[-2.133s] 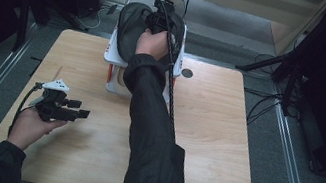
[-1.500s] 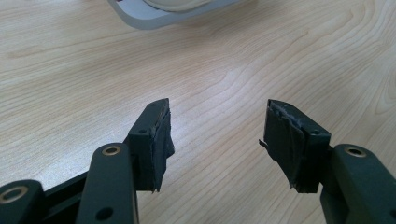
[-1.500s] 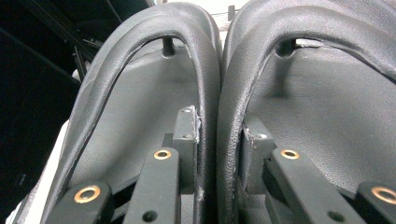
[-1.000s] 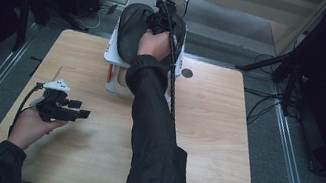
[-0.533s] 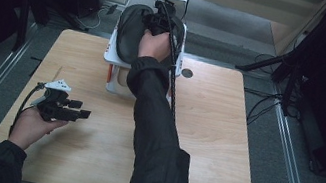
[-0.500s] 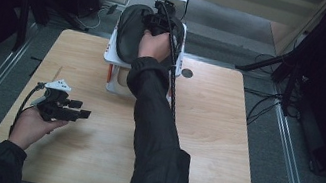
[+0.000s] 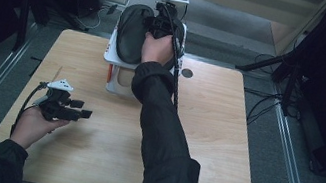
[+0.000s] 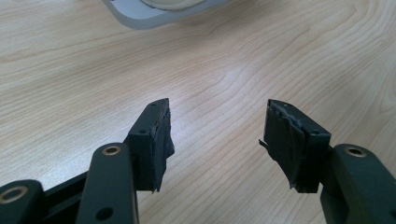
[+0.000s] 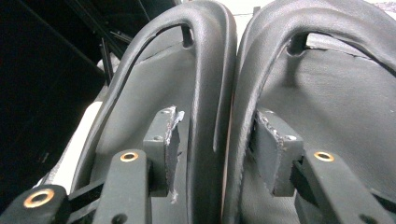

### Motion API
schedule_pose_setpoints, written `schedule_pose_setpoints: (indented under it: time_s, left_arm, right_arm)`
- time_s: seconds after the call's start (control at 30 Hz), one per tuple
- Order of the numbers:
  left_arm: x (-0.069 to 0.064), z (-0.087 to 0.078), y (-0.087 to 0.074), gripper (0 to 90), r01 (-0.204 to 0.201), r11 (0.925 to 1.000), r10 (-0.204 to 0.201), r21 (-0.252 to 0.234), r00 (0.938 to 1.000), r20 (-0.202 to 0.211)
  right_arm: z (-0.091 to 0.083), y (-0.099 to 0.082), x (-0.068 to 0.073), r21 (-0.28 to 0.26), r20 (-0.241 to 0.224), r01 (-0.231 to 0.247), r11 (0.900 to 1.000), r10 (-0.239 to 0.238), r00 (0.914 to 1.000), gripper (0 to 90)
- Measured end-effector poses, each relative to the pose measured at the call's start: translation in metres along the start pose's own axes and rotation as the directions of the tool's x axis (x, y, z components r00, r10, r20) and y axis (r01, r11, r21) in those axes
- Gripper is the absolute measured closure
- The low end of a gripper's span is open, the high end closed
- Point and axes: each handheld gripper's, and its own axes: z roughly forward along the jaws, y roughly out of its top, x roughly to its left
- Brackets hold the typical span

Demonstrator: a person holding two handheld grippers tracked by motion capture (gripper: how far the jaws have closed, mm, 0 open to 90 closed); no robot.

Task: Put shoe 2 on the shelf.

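Two black slippers (image 7: 133, 33) lie side by side on a white box (image 7: 116, 83) at the table's far edge. My right gripper (image 7: 163, 18) reaches over them from the near side. In the right gripper view its jaws (image 9: 217, 116) straddle the two adjoining straps, the left slipper's strap (image 9: 210, 70) and the right slipper's strap (image 9: 254, 70). These jaws have just been opening; both straps stand between them with a small gap at the left pad (image 9: 170, 140). My left gripper (image 7: 82, 109) rests open and empty in a hand low over the wood at the left (image 8: 217, 109).
The wooden table (image 7: 224, 133) has a round hole (image 7: 187, 73) right of the box. The right gripper's cable (image 7: 177, 68) trails down past the forearm. The box's white corner (image 8: 154, 9) lies ahead of the left jaws. Dark floor and metal rails flank the table.
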Motion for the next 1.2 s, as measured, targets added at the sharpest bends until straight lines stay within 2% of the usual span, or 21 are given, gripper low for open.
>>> schedule_pose_setpoints:
  time_s: [0.3,0.57,0.7,0.9,1.0,1.2]
  left_arm:
    - [0.001,0.002,0.001,42.0,0.004,1.0000,-0.004,0.004,1.0000,0.000]
    - [-0.001,0.004,0.002,42.0,0.000,0.9999,0.000,0.016,1.0000,-0.002]
    - [-0.001,0.004,0.002,42.0,-0.001,0.9998,0.001,0.018,1.0000,-0.002]
    - [0.000,0.004,0.001,42.0,0.003,0.9999,-0.003,0.013,1.0000,-0.006]
    - [0.000,0.003,0.001,42.0,0.003,0.9999,-0.003,0.013,1.0000,-0.005]
    - [0.000,0.003,0.001,42.0,-0.001,0.9999,0.001,0.012,0.9999,-0.010]
  right_arm:
    - [-0.018,-0.009,-0.002,0.013,-0.040,0.051,0.9986,-0.051,0.9979,53.8]
    - [-0.040,-0.013,-0.004,0.004,-0.092,0.098,0.9952,-0.097,0.9910,56.6]
    - [-0.045,-0.016,-0.007,0.010,-0.132,0.107,0.9942,-0.104,0.9857,64.9]
    - [-0.050,-0.024,-0.009,0.023,-0.151,0.129,0.9914,-0.124,0.9807,64.7]
    - [-0.055,-0.030,-0.012,0.021,-0.180,0.134,0.9908,-0.128,0.9754,64.8]
    - [-0.060,-0.043,-0.019,0.026,-0.214,0.146,0.9889,-0.137,0.9671,69.2]
